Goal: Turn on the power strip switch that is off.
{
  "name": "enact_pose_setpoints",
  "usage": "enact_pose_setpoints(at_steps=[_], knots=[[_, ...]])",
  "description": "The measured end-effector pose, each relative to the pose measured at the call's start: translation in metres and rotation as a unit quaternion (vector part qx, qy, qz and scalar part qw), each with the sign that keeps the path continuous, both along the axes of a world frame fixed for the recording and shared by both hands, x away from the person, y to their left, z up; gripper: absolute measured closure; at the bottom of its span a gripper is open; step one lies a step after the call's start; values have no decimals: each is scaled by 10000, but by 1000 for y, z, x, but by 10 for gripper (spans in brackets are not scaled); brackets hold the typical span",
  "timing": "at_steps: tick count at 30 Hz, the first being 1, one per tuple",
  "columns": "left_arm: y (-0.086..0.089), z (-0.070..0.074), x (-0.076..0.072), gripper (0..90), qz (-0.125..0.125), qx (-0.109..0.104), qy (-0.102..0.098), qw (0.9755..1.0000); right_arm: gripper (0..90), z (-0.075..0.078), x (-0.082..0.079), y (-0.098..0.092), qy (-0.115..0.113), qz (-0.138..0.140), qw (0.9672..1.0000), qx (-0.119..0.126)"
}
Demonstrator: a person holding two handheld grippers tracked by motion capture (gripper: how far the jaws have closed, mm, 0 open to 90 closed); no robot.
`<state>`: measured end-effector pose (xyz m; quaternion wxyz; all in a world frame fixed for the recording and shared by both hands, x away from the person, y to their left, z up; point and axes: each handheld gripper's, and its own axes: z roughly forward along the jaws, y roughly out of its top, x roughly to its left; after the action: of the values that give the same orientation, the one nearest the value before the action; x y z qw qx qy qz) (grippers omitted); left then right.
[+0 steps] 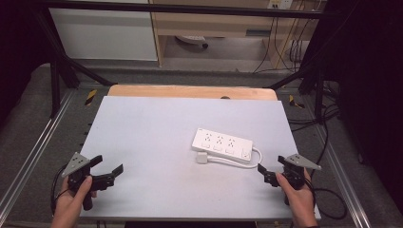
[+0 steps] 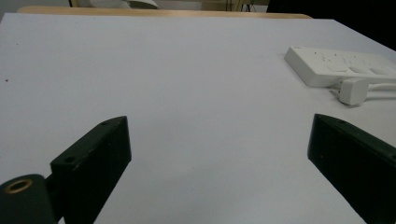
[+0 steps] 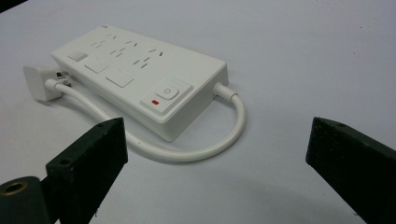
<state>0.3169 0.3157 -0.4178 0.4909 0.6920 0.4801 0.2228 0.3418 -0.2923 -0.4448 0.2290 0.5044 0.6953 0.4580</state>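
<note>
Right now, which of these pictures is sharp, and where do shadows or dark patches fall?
High view: table evenly lit, surroundings dark. Right gripper view: power strip sharp, soft shadow beneath its cable. Left gripper view: near jaws slightly blurred.

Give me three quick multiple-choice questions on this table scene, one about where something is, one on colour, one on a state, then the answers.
1. Which gripper is the power strip nearer?
A. left gripper
B. right gripper
C. midway

2. What colour is the mark beside the strip's power button?
A. green
B. blue
C. red

3. How does the plug lie?
A. pushed into a socket
B. loose on the table beside the strip
C. held in a gripper

Answers: B, the strip lies by the right gripper, far from the left gripper. C, a red bar shows by the button. B, its prongs show, bare, and both grippers are open and apart from it.
</note>
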Motion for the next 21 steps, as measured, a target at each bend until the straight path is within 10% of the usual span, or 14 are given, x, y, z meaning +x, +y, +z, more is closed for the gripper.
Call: enact_pose_setpoints(at_steps=[21], knots=[[-1, -3, 3, 61, 49, 55, 168, 9998, 31, 17, -10, 7, -195, 185, 9996, 113]])
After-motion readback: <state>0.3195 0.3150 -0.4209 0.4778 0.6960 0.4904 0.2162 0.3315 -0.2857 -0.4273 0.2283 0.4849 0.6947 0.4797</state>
